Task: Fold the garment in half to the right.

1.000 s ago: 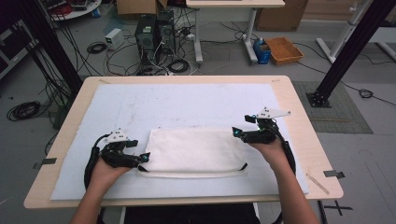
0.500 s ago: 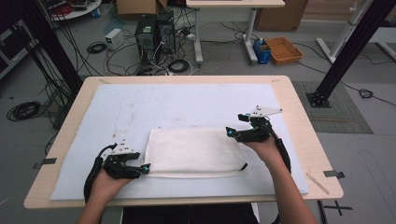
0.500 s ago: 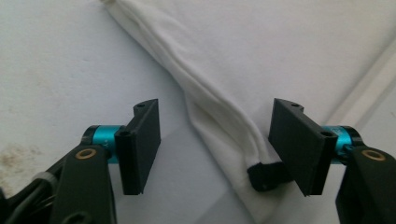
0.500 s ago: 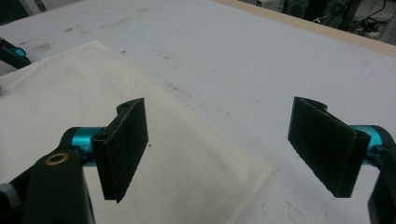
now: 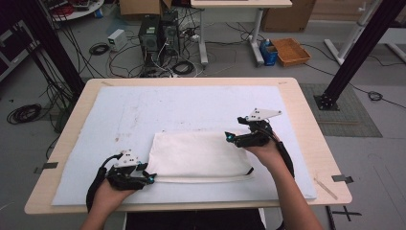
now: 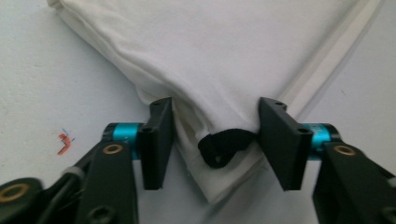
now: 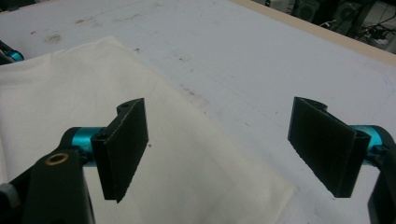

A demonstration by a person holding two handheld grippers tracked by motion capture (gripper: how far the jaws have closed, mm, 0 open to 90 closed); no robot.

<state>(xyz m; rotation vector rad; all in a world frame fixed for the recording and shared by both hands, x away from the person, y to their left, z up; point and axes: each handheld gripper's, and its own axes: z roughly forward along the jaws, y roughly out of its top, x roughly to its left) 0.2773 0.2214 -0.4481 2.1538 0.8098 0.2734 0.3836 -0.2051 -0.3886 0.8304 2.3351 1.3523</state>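
White pillowcase point(image 5: 198, 155) lies flat on the grey mat point(image 5: 191, 103); left gripper point(image 6: 215, 140) has just been closing around its near-left corner, pads not pressing yet; right gripper point(image 7: 217, 140) gapes wide over the far-right corner.

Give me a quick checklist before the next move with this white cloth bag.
1. Left gripper straddles the near left corner of the cloth bag: ok.
2. Left jaws pressing the cloth: not ok; they have just been closing, with the corner and the black loop between them, but gaps remain.
3. Right gripper wide open over the bag's far right corner: ok.
4. Right jaws touching the cloth: cannot tell.
5. Bag lies flat on the white mat: ok.
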